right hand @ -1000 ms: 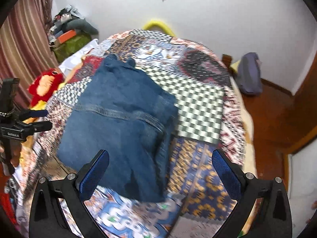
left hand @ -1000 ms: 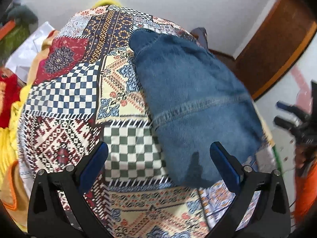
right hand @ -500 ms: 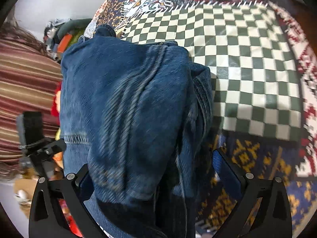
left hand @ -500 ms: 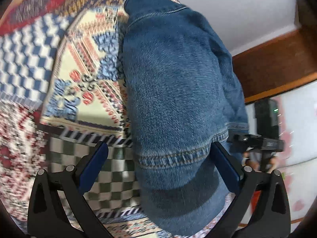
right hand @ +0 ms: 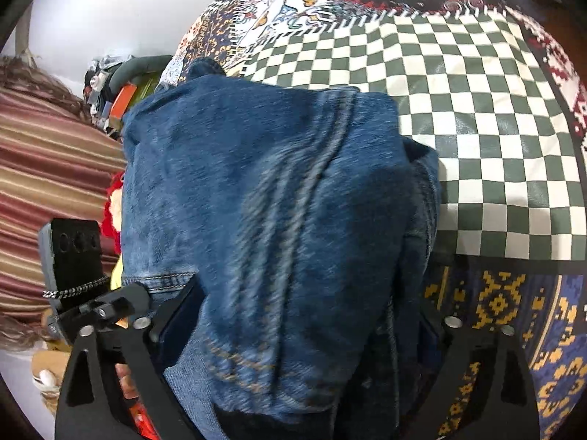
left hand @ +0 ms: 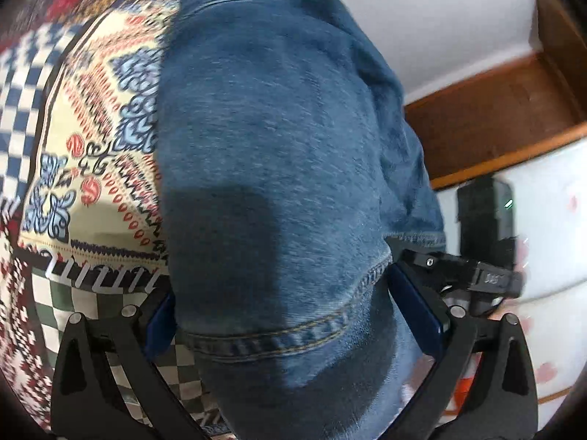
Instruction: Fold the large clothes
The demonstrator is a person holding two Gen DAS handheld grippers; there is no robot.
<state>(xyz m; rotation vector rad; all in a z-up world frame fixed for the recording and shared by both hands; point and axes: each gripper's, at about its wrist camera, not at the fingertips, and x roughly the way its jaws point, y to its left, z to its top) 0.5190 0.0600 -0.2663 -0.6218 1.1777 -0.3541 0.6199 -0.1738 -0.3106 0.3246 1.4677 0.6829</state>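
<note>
A folded pair of blue jeans (left hand: 279, 128) lies on a patchwork bedspread (left hand: 91, 128). My left gripper (left hand: 290, 311) straddles its near, seamed end, jaws wide, with denim filling the gap between the blue pads. From the other side, my right gripper (right hand: 304, 322) straddles the same jeans (right hand: 256, 183). Its jaws are closing with thick denim folds between them, and I do not see the pads squeezing the cloth. Each gripper shows at the edge of the other's view: the right gripper (left hand: 477, 278) and the left gripper (right hand: 91, 304).
The bedspread (right hand: 477, 110) spreads out beyond the jeans with a green-and-white checked patch. A striped curtain (right hand: 44, 165), a red plush toy (right hand: 112, 212) and a clutter pile (right hand: 121, 91) lie off one side. A wooden door frame (left hand: 495, 117) stands off the other.
Both grippers have come down and tilted onto the near end of the jeans, which now fill both views and sit between the fingers. The right jaws have narrowed slightly.
</note>
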